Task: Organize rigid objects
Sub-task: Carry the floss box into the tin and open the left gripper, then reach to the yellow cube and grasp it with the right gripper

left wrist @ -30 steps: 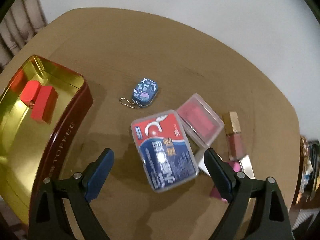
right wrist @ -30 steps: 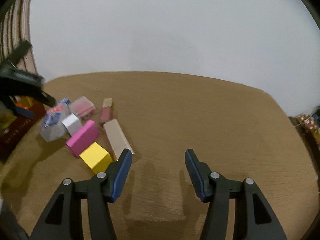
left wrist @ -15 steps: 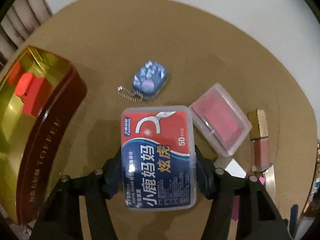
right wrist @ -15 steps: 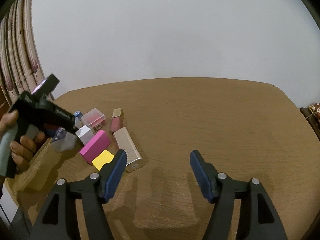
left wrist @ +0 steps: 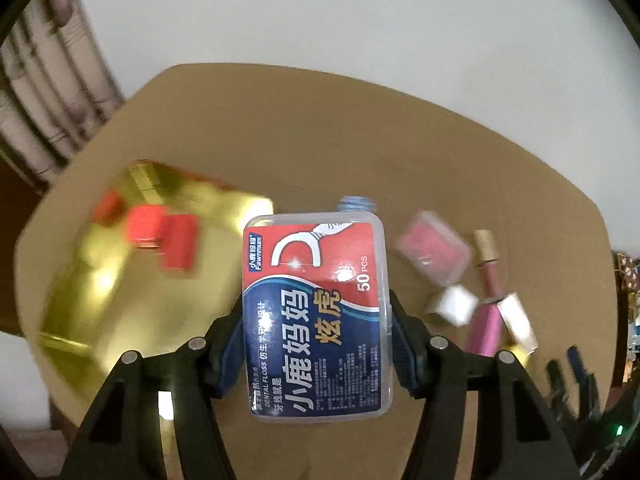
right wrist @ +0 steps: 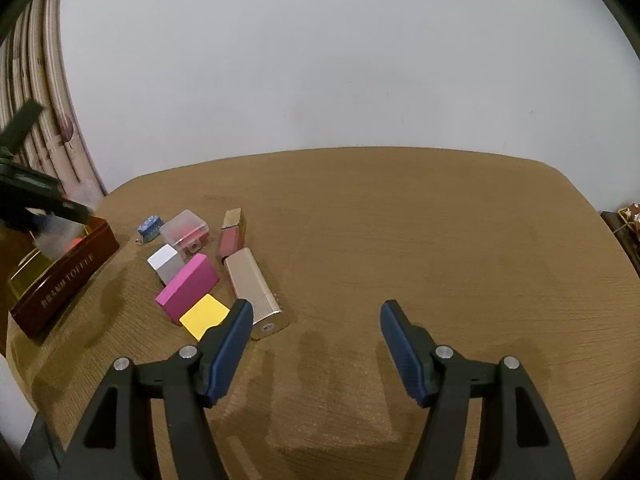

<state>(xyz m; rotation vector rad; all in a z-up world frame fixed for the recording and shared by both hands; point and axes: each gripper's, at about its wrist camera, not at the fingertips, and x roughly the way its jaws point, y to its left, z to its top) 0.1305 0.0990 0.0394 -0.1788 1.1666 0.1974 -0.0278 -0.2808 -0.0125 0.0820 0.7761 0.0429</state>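
Lifted off the table since a second ago, the dental floss box [left wrist: 316, 312] now sits clamped between my left gripper [left wrist: 316, 340] pads, above the gold toffee tin [left wrist: 120, 280] holding red blocks [left wrist: 160, 236]. From the right wrist, my right gripper [right wrist: 316, 344] hangs released over bare table [right wrist: 440, 240], beside the yellow block [right wrist: 204, 316], magenta block [right wrist: 188, 284] and gold case [right wrist: 252, 284]

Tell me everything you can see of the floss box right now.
The floss box is a clear, rigid-looking plastic case with rounded corners and a red, white and blue label reading "DENTAL FLOSS" and "50 PCS". It looks closed. The left gripper clamps its two long sides near the lower half, holding it off the table, label facing the camera, beside the gold tin.
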